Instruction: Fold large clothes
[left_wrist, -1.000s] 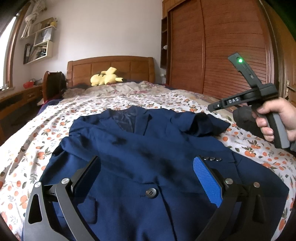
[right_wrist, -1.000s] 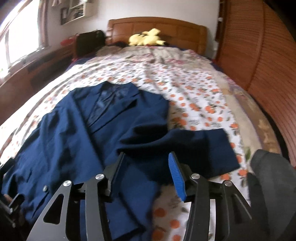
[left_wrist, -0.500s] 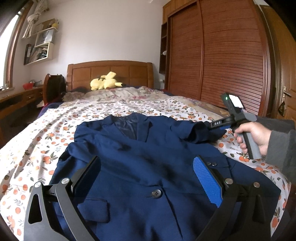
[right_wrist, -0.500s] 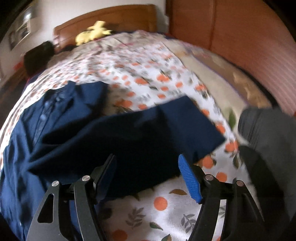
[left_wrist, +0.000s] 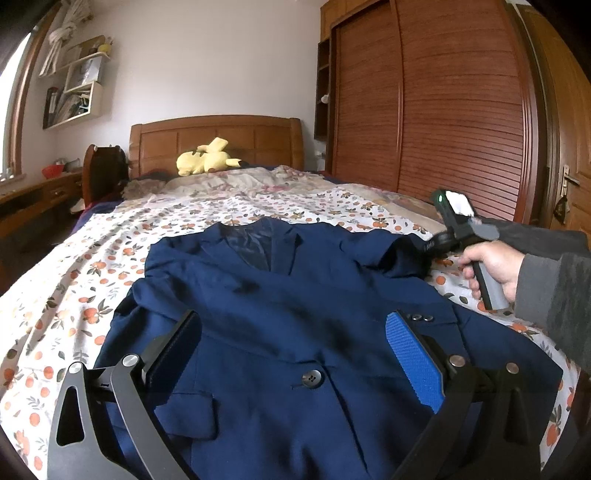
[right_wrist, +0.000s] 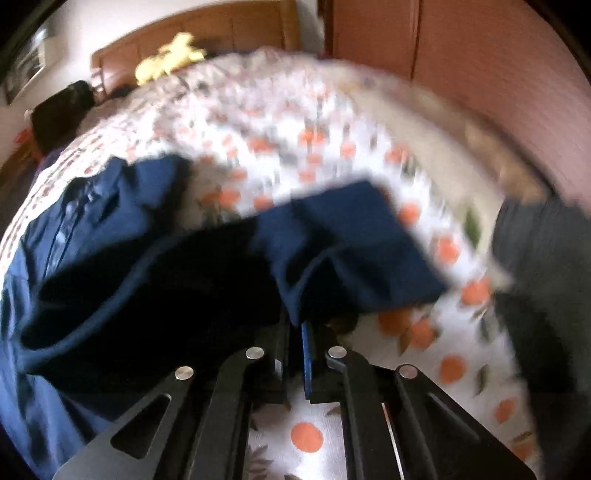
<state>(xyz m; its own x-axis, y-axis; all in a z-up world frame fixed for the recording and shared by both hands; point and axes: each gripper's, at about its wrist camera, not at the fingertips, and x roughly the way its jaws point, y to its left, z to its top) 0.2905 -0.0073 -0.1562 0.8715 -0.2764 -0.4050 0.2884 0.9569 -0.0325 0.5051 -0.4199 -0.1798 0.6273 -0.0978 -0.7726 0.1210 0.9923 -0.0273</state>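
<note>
A navy blue suit jacket (left_wrist: 258, 280) lies face up on the bed, buttoned, collar toward the headboard. My left gripper (left_wrist: 293, 319) hovers open over its lower front, with nothing between the fingers. At the right, a hand (left_wrist: 491, 266) holds my right gripper (left_wrist: 424, 247) down at the jacket's sleeve (left_wrist: 402, 254). In the right wrist view that gripper (right_wrist: 299, 325) is shut on the near edge of the sleeve (right_wrist: 354, 243), and the cloth puckers up where the jaws meet. The sleeve's cuff end lies flat on the sheet beyond.
The bed sheet (left_wrist: 92, 266) is white with an orange fruit print. A yellow plush toy (left_wrist: 205, 160) sits by the wooden headboard (left_wrist: 221, 136). A tall wooden wardrobe (left_wrist: 443, 110) runs along the right side. A desk (left_wrist: 29, 199) stands at the left.
My right gripper came down to the sleeve at the jacket's right side and closed on its edge. The left gripper stayed where it was, still open.
</note>
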